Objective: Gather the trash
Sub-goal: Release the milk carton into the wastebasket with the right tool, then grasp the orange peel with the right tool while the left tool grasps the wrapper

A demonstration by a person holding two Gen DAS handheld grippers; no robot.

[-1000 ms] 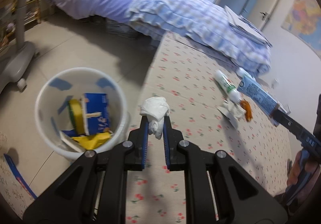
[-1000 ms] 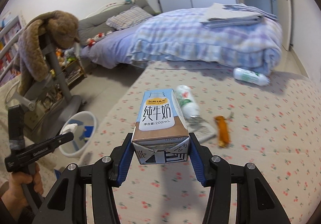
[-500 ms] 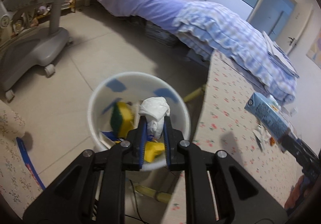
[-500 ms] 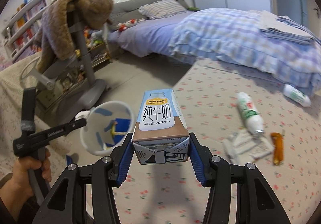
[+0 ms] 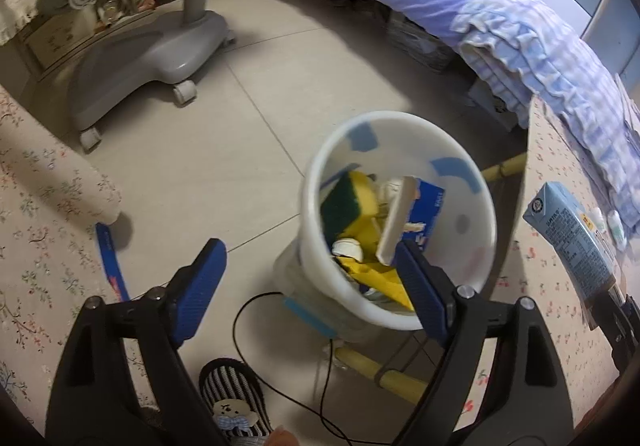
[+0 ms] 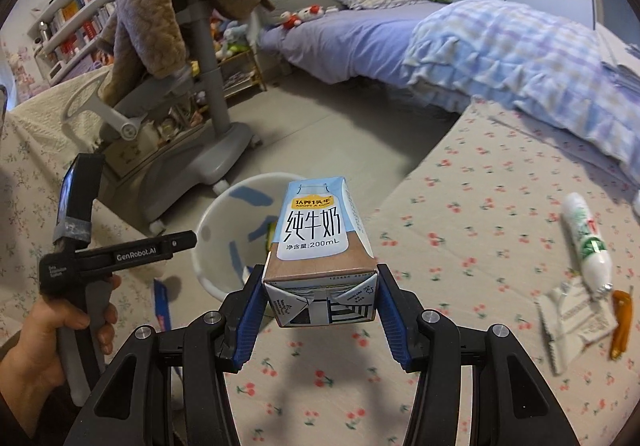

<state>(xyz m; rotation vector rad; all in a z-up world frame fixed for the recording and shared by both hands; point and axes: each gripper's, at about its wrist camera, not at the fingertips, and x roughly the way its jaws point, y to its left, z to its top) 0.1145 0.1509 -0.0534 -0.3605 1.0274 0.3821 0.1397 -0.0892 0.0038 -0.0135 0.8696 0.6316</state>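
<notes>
Milk carton (image 6: 324, 242): clamped between the jaws of the right gripper (image 6: 320, 304), held above the flowered tabletop (image 6: 472, 246) near the bin, as before. White bin (image 5: 400, 222): on the floor, holding a sponge (image 5: 348, 202), blue box (image 5: 426, 212) and yellow scraps. Left gripper (image 5: 310, 286): jaws now spread wide over the bin; the white tissue wad held half a second ago has left them. Tube (image 6: 586, 242), wrappers (image 6: 572, 314): lying on the tabletop.

Matte black frames with silver screws and ribbed blue pads on left gripper (image 5: 312, 278) and right gripper (image 6: 318, 302). White "GenRobot.AI" lettering, grey tape. Bare-skinned left hand (image 6: 60, 330).
</notes>
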